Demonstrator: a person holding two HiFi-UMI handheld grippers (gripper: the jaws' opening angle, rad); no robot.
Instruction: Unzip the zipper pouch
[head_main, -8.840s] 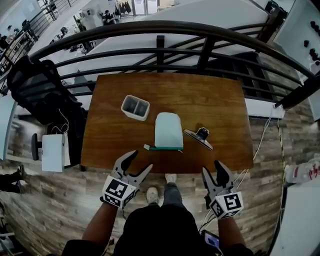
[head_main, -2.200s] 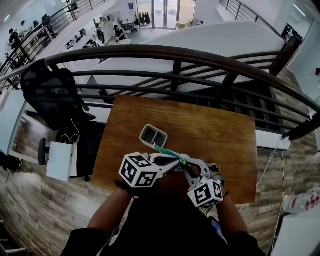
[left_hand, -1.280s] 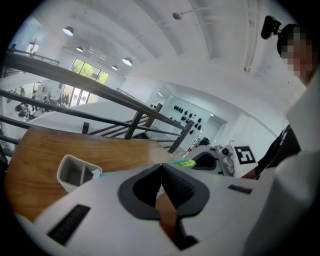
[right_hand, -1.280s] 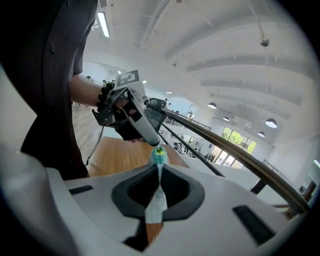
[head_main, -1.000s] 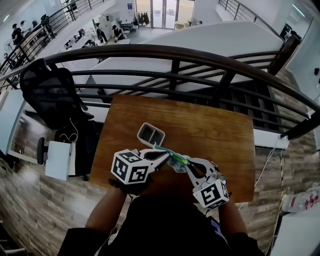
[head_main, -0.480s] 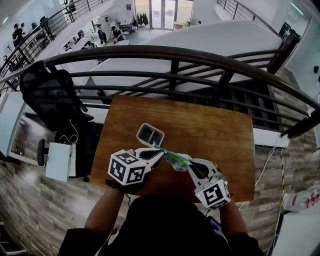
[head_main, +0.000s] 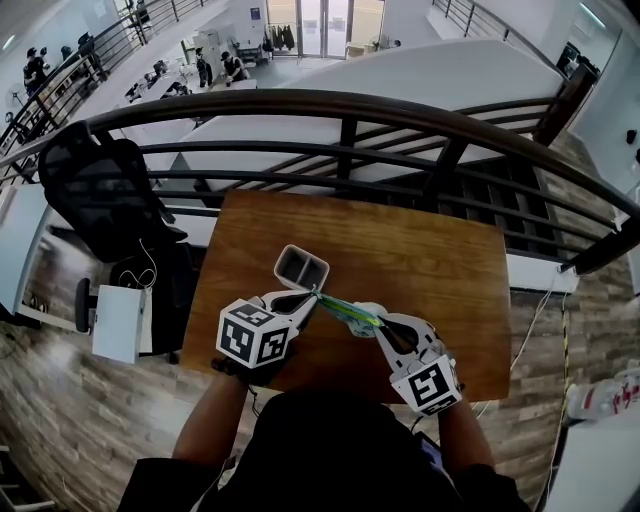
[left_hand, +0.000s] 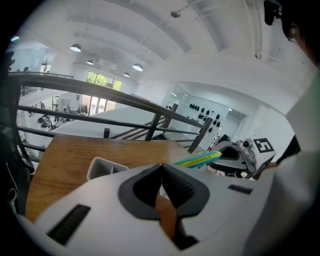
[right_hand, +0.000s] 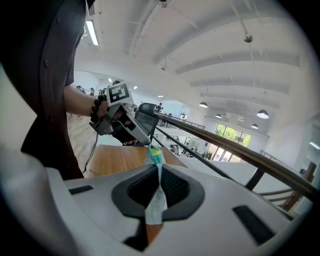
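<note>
The zipper pouch (head_main: 347, 311) hangs in the air above the table's near edge, stretched as a thin teal and pale strip between both grippers. My left gripper (head_main: 313, 295) is shut on its left end; in the left gripper view the jaws (left_hand: 161, 169) are closed and the pouch's green-yellow edge (left_hand: 198, 160) runs off to the right. My right gripper (head_main: 379, 325) is shut on the other end. In the right gripper view pale pouch fabric (right_hand: 157, 199) sits pinched between the pads, with the teal zipper end (right_hand: 154, 154) beyond. Which part the left jaws pinch is hidden.
A white two-compartment bin (head_main: 302, 267) stands on the brown wooden table (head_main: 430, 255) just beyond the grippers. A dark metal railing (head_main: 350, 130) runs along the table's far side. A black chair (head_main: 95, 185) and a white box (head_main: 118, 322) are at the left.
The two grippers have drawn apart: the left went a little left, the right a little right and down. The pouch between them looks longer and tauter.
</note>
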